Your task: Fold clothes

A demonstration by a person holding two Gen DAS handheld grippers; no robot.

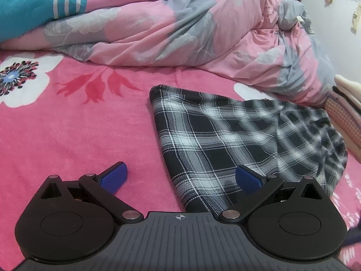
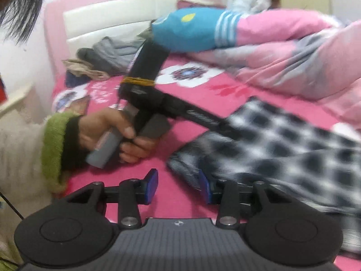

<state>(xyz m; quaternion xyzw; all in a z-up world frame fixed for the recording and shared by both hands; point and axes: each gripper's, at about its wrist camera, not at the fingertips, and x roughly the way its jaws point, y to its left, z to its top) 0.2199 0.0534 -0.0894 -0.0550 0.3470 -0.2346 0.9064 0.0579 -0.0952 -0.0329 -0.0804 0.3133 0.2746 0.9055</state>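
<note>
Left wrist view: the left gripper (image 1: 180, 177) hovers with its blue pads (image 1: 114, 177) spread wide and nothing between them. A black-and-white plaid garment (image 1: 237, 140) lies folded on the pink flowered bedsheet (image 1: 67, 135); the right-hand pad sits over the garment's near edge, the other over bare sheet. A rumpled pink and grey quilt (image 1: 180, 29) is heaped behind the garment.

Right wrist view: the right gripper (image 2: 178, 186) has its pads partly apart, gripping nothing, with pink sheet showing between them; the plaid garment, blurred, lies just to the right. To the left, a hand (image 2: 117, 131) in a green-cuffed sleeve (image 2: 54, 146) holds the other gripper's grey handle. A pile of clothes (image 2: 101, 56) sits near the headboard (image 2: 101, 18).
</note>
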